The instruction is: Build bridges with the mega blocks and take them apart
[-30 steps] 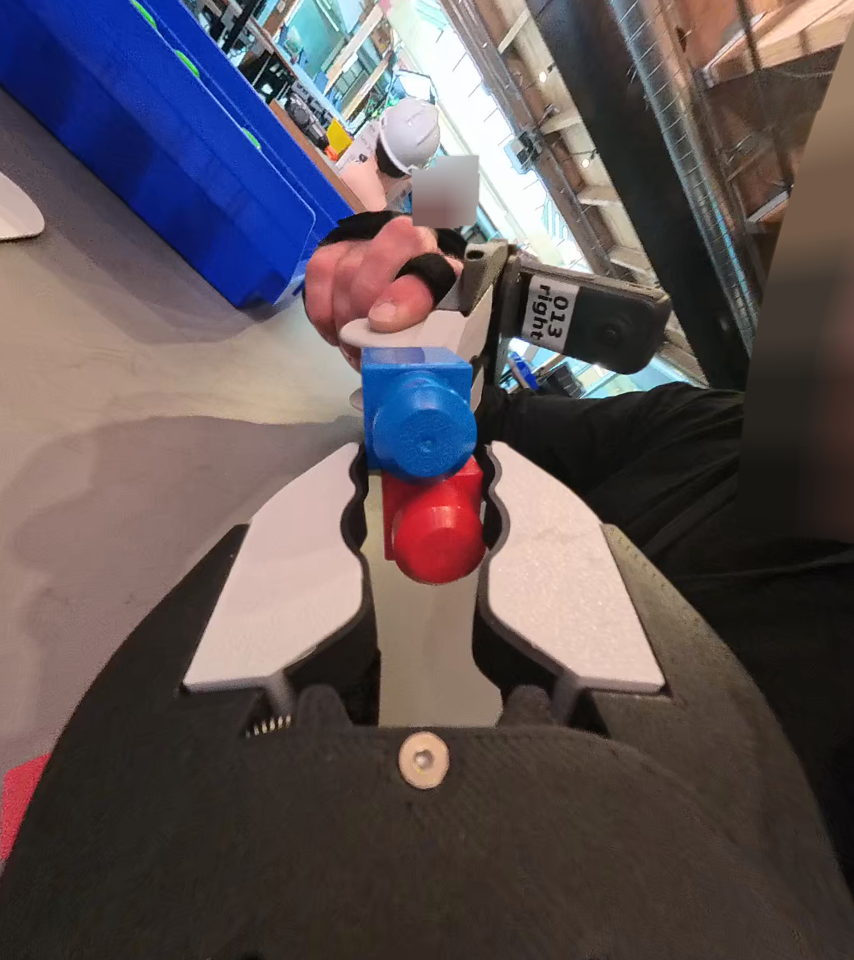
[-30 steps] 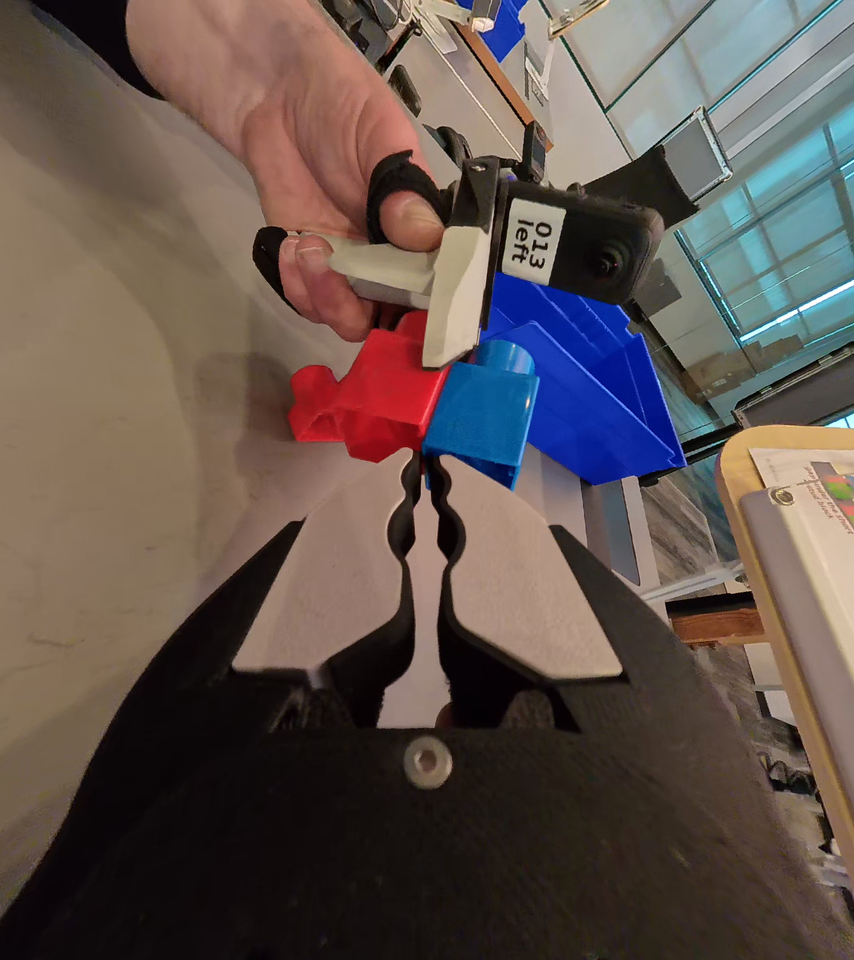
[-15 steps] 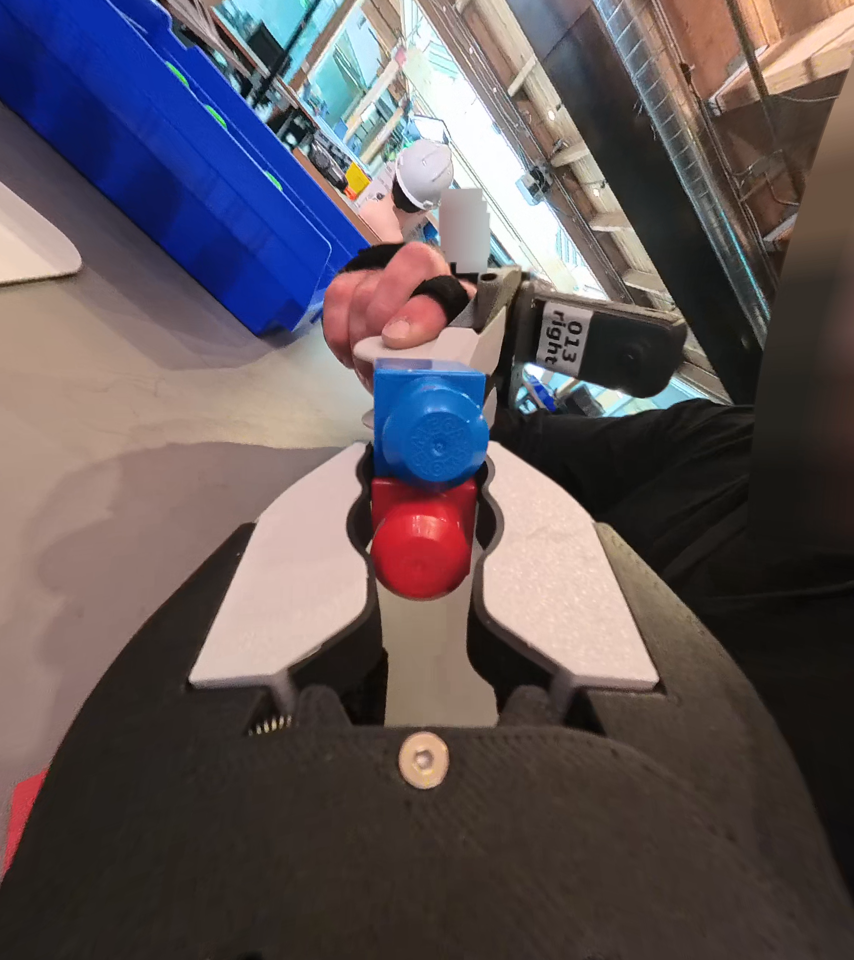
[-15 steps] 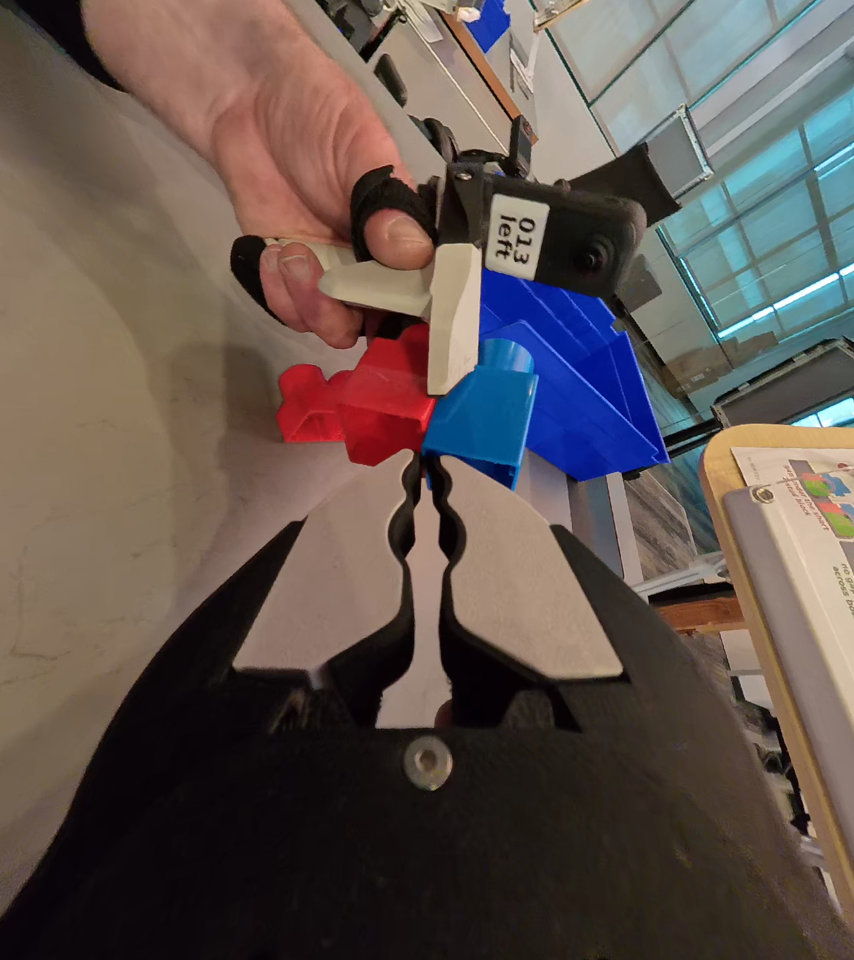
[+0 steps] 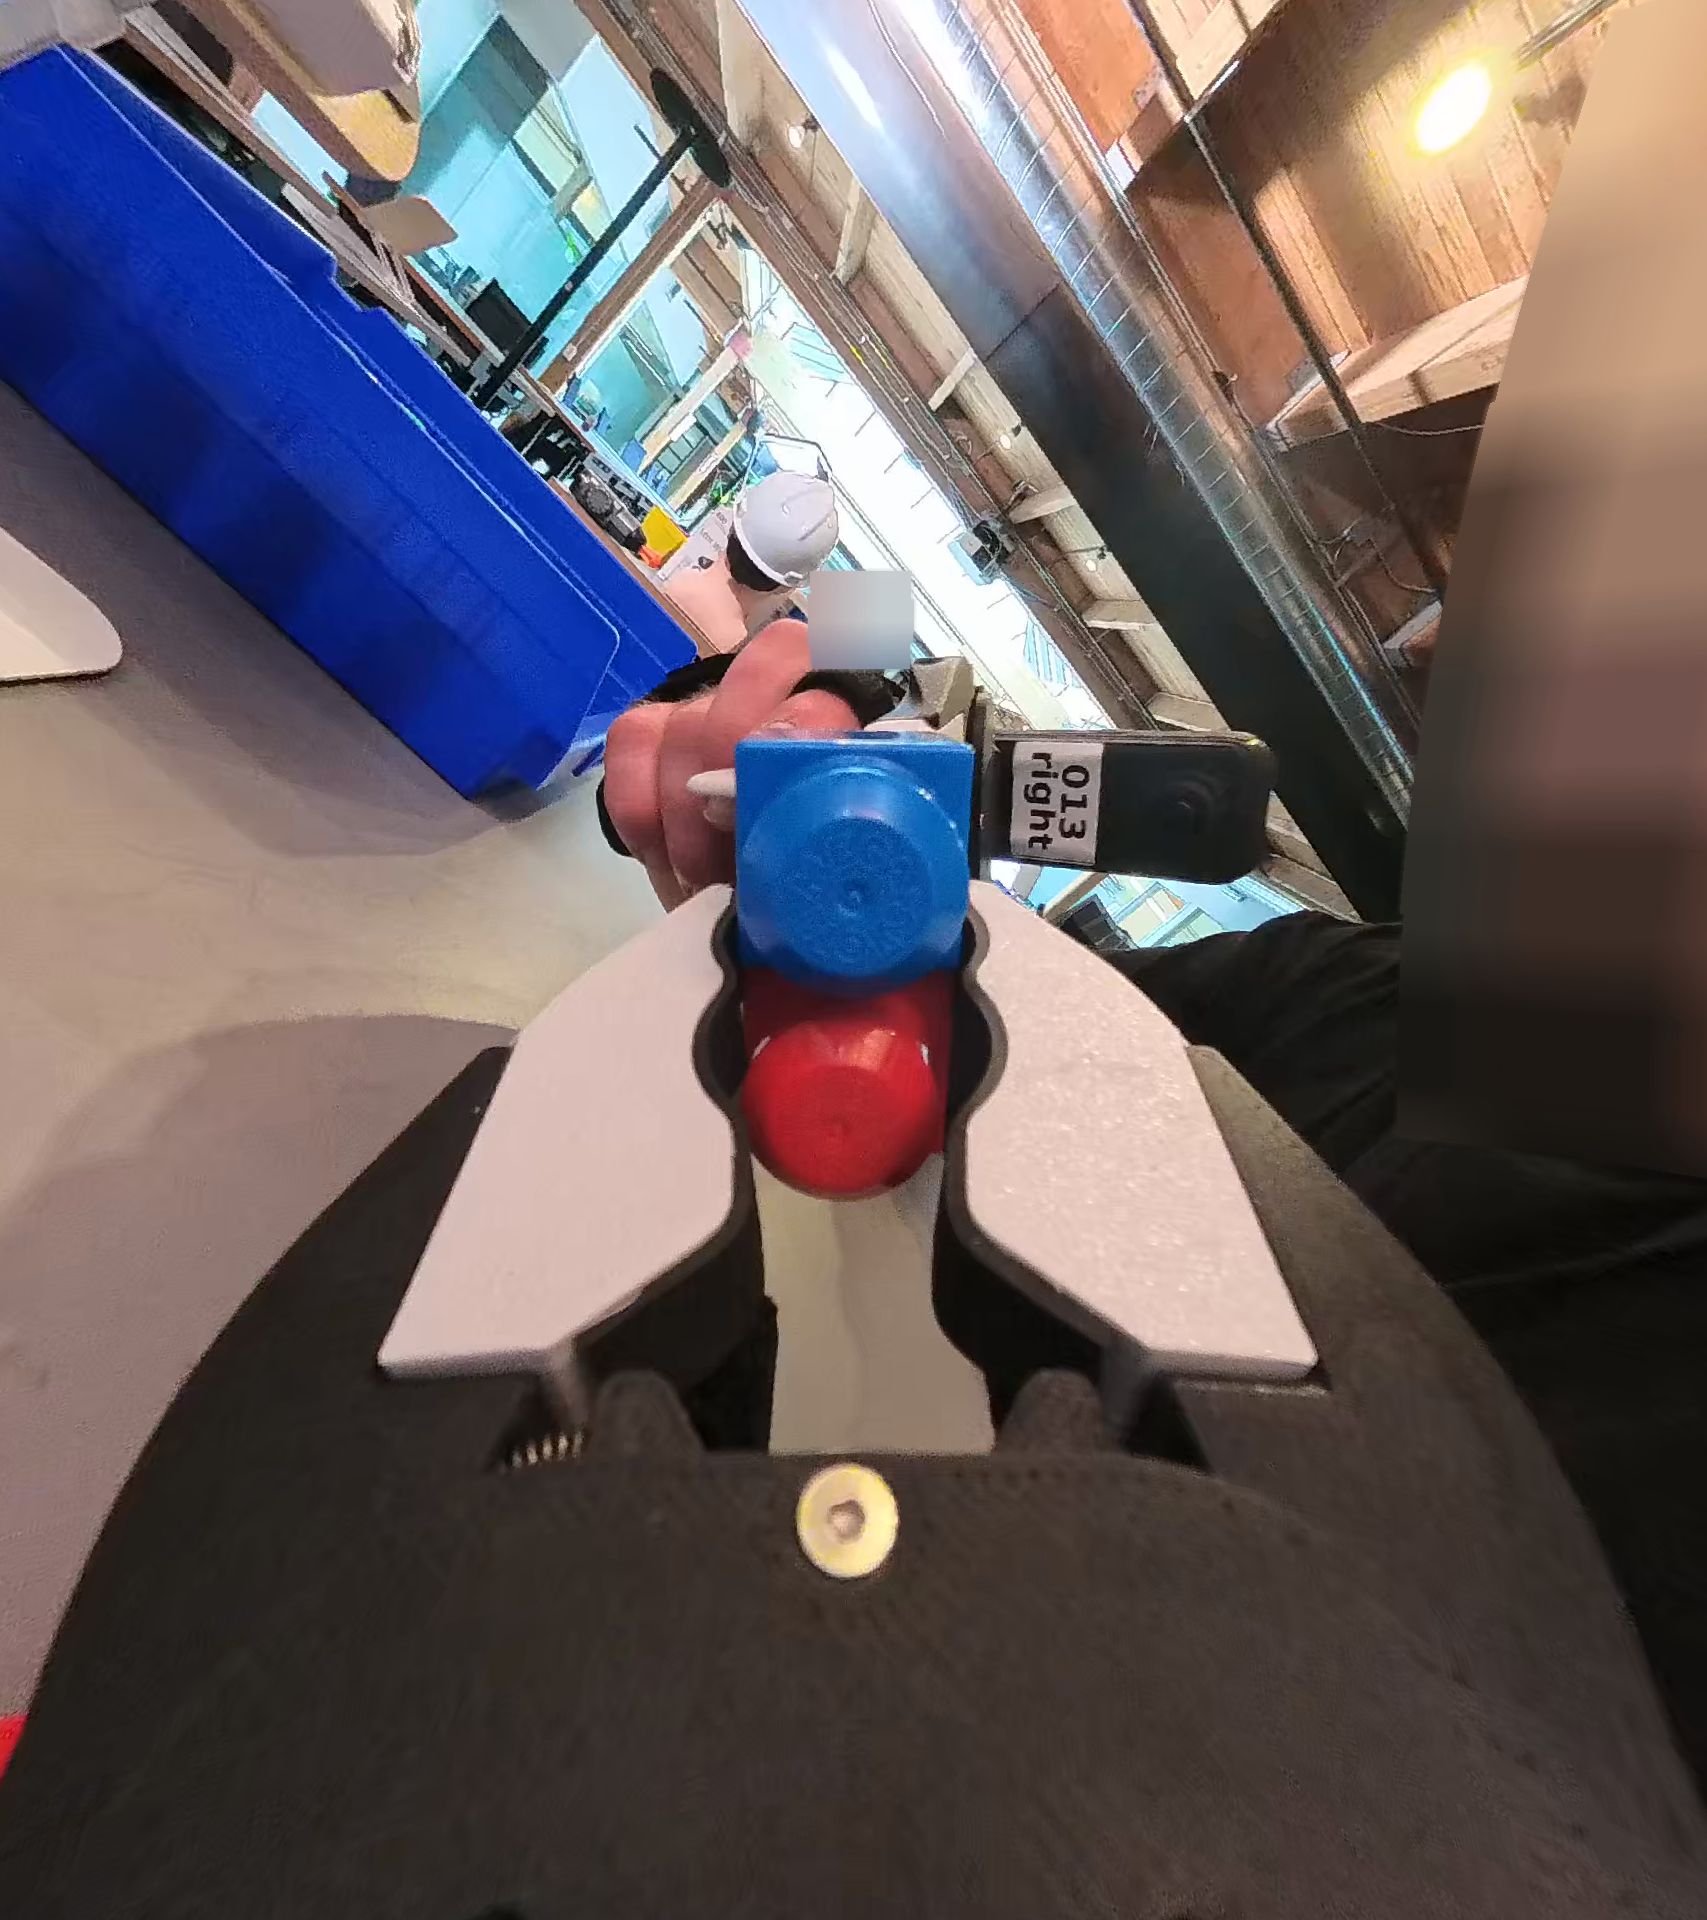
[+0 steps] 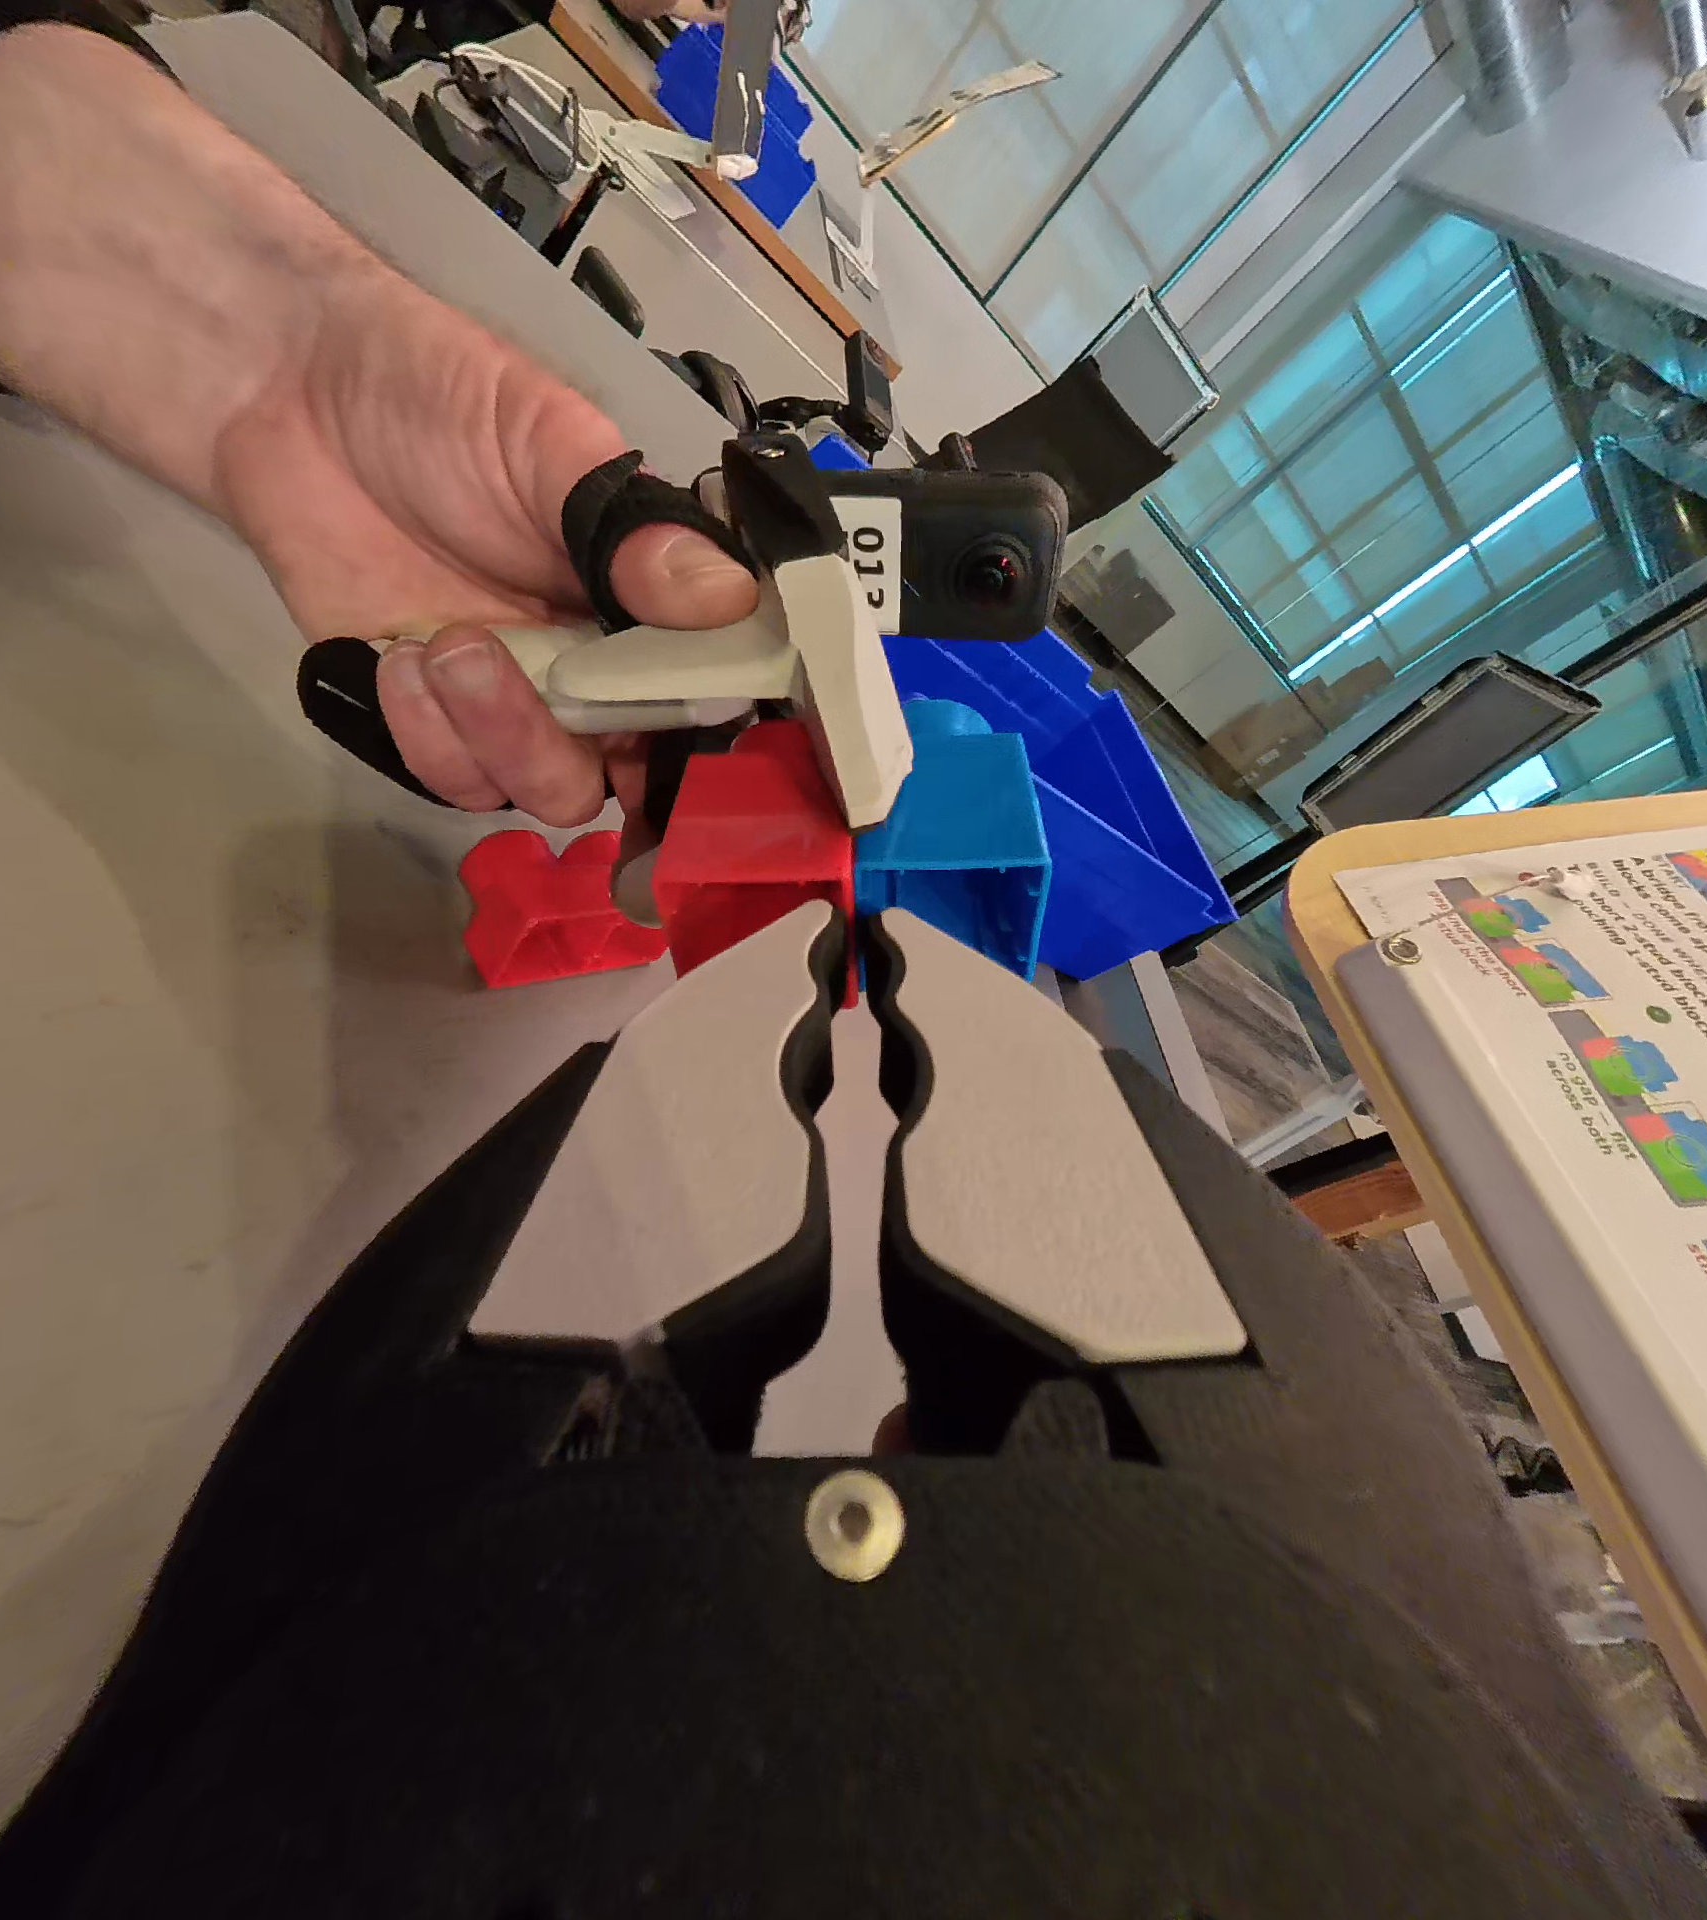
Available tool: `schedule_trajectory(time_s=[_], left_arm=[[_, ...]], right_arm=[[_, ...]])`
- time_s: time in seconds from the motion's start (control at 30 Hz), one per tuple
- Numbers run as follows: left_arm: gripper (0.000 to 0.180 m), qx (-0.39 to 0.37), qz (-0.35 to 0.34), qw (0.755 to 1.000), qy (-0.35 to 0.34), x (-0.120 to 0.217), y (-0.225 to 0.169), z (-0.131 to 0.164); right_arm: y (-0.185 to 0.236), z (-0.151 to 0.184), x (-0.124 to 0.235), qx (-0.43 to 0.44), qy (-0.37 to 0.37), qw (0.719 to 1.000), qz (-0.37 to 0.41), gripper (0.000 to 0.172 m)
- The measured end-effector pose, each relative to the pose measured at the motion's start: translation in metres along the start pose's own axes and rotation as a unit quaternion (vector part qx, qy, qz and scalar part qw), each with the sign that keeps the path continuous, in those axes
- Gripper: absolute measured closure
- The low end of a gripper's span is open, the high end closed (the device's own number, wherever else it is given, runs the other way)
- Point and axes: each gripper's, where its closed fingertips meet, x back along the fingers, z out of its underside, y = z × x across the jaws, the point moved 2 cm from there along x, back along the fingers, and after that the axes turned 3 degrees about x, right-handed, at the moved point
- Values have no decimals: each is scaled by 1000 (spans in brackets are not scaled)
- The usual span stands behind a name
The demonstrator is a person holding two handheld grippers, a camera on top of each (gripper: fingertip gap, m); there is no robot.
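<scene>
- Two single-stud blocks, a red block [image 5: 841,1081] and a blue block [image 5: 851,862], sit side by side between the fingers [image 5: 620,1101] of the left gripper [image 5: 847,997], raised off the bench [image 5: 153,935].
- Its fingers stand part-open at block width; both pads look pressed on the pair's sides, so I judge the two clamped together.
- From the right wrist view the pair's hollow undersides face the camera, red block [image 6: 755,894] left of blue block [image 6: 953,883], with their inner walls meeting.
- Right gripper [image 6: 854,956]: its fingers [image 6: 724,1039] are all but closed, tips just at that seam. Whether they pinch the walls there or merely touch cannot be told.
- One two-stud red block [image 6: 548,925] lies on the bench to the far left, apart from the held pair.
- Judgement: with the long block off the two short ones, either the bridge is not yet built or it has just come apart; the pictures do not settle which.
- Left to do in either case: span or separate the pieces. A blue bin [image 6: 1088,790] sits beyond, and an instruction sheet [image 6: 1607,1039] on a board at right.
</scene>
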Motion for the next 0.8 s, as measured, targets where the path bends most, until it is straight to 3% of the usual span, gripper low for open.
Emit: schedule_trajectory(time_s=[0.8], left_arm=[[145,-21,26,999,-26,1,-7,-7]], right_arm=[[-2,-8,3,30,-21,999,34,167]])
